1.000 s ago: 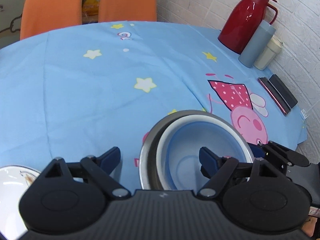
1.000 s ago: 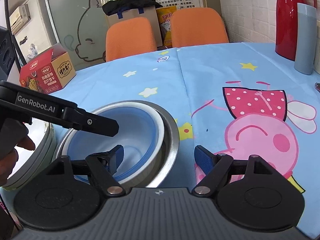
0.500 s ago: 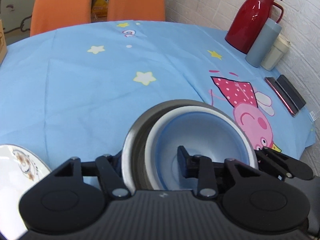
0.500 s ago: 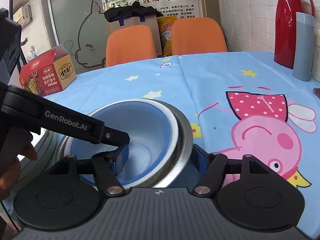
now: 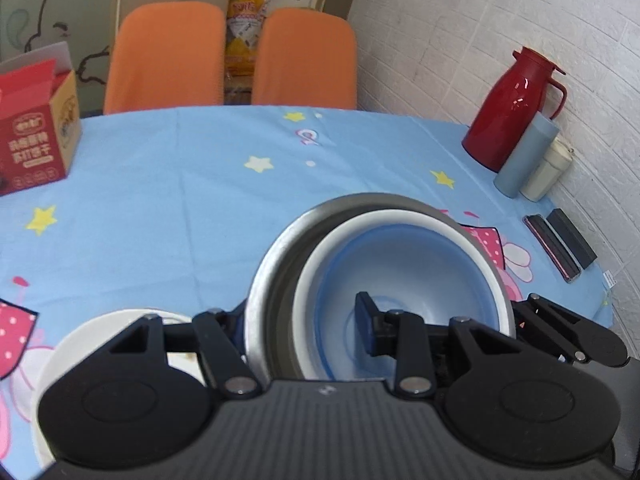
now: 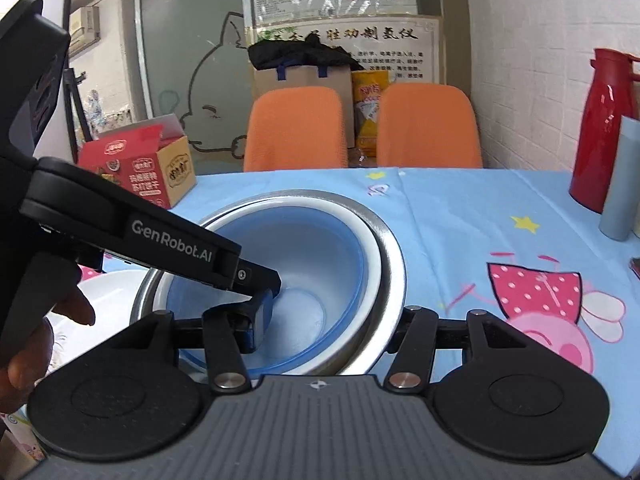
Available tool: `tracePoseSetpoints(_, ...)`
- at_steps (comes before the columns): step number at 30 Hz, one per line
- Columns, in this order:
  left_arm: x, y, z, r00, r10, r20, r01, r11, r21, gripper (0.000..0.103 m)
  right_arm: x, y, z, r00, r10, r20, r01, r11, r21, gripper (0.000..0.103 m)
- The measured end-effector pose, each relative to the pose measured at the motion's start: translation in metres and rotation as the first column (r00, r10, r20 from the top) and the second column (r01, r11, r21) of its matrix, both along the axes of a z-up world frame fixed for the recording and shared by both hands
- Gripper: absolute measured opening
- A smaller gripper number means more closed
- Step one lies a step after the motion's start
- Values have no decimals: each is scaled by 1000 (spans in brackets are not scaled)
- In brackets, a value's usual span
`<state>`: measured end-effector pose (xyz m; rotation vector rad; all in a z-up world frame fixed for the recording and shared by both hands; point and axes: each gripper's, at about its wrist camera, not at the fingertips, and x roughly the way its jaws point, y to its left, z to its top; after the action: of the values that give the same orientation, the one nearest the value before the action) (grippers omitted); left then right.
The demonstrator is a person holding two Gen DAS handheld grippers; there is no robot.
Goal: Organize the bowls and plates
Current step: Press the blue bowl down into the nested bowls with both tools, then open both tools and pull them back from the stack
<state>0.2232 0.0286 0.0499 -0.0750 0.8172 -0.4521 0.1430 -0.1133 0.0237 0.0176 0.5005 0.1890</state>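
Note:
Three nested bowls hang between my grippers: a steel bowl [image 5: 280, 240] [image 6: 390, 248] outside, a white bowl [image 5: 384, 218] within it, a blue bowl [image 5: 412, 268] [image 6: 316, 256] innermost. My left gripper [image 5: 304, 328] [image 6: 256, 280] is shut on the stack's left wall, one finger inside the blue bowl and the other hidden outside the steel. My right gripper [image 6: 332, 328] [image 5: 560, 328] is shut on the opposite wall in the same way. The stack is held above the blue tablecloth [image 5: 160, 208]. A white plate [image 5: 80, 340] [image 6: 108, 288] lies lower left.
A red jug [image 5: 516, 108], a grey-blue tumbler [image 5: 524, 156] and a cream cup [image 5: 548, 172] stand by the brick wall at right, with two flat dark cases [image 5: 560, 248] nearer. A red carton [image 5: 32, 136] sits far left. Two orange chairs [image 5: 168, 56] stand behind. A hand [image 6: 24, 344] holds the left gripper.
Both grippers closed on the bowl stack's walls, then rose with it. More of the room beyond the table now shows, and the plate shows below the bowls.

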Motion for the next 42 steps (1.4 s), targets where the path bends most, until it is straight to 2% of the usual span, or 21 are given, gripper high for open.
tracePoseSetpoints(5,-14,54,7,994,106,13,-106,994,32,33,10,44,5,992,124,13,-124,992,7,94)
tracePoseSetpoints(12,-31,117,-20,976,212,-45,-211,977,36,33,14,105,-12,963,265,-54,-265,964,14,95)
tracePoseSetpoints(21,-24,126,-45,976,208,-65,-207,978,15,35,15,125,-28,957,266,-119,-271,962,-22,97)
tracePoseSetpoints(25,-25,126,-48,977,209,-44,-209,978,21,36,16,128,-35,954,266,-141,-273,961,-36,99)
tracePoseSetpoints(28,-27,124,-45,976,217,6,-217,975,43,44,17,125,-37,953,265,-145,-271,962,-23,99)
tracePoseSetpoints(29,-29,123,-42,975,219,32,-220,974,46,59,16,125,-36,955,262,-140,-268,963,-23,100)
tracePoseSetpoints(30,-31,123,-38,971,232,58,-234,971,46,79,16,124,-34,955,263,-134,-268,963,-21,100)
tracePoseSetpoints(33,-38,123,-21,955,262,142,-267,964,18,79,13,119,-28,970,225,-86,-229,973,-32,103)
tracePoseSetpoints(38,-48,119,7,930,306,205,-296,952,-76,79,10,99,-9,988,156,12,-156,988,-6,103)
tracePoseSetpoints(42,-64,105,20,901,343,266,-323,939,-118,82,4,78,3,993,104,62,-105,994,9,103)
